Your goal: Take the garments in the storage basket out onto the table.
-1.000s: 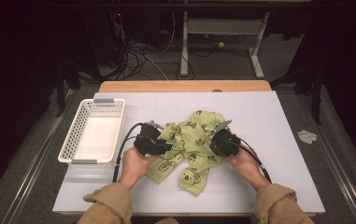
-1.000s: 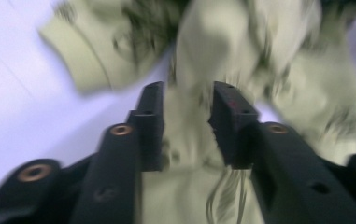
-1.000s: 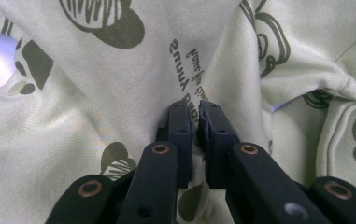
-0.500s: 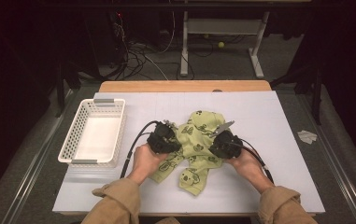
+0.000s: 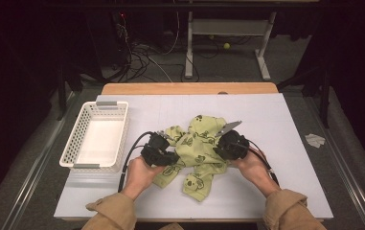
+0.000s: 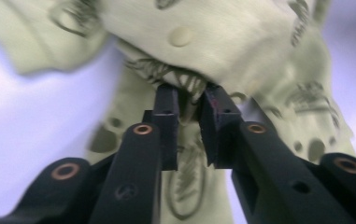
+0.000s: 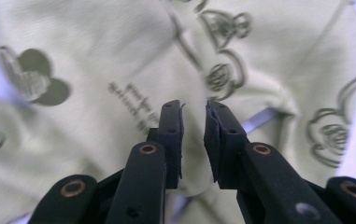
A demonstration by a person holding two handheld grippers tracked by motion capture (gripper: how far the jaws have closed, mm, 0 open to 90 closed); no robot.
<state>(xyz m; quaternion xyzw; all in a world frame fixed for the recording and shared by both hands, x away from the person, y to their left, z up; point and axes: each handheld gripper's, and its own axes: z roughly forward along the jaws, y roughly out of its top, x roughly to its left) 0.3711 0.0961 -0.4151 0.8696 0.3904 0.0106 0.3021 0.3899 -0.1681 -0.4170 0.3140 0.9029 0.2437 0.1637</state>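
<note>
The green printed garment (image 5: 197, 151) lies crumpled in the middle of the white bench (image 5: 290, 143), between the two hands. Nearest, its lower flap hangs toward the bench's near edge, loose and unheld.

The left gripper (image 6: 189, 100) has its fingers narrowly apart, just opening, with a bunched fold sitting at their tips; the pads seem not to press it, so the fold could slide out if the hand pulls now.

The right gripper (image 7: 194, 112) also has just parted fingers hovering above flat cloth, gripping nothing. Closing there may pinch two layers and drag the whole heap.

Farther left, the white basket (image 5: 96, 136) stands empty, well apart.
</note>
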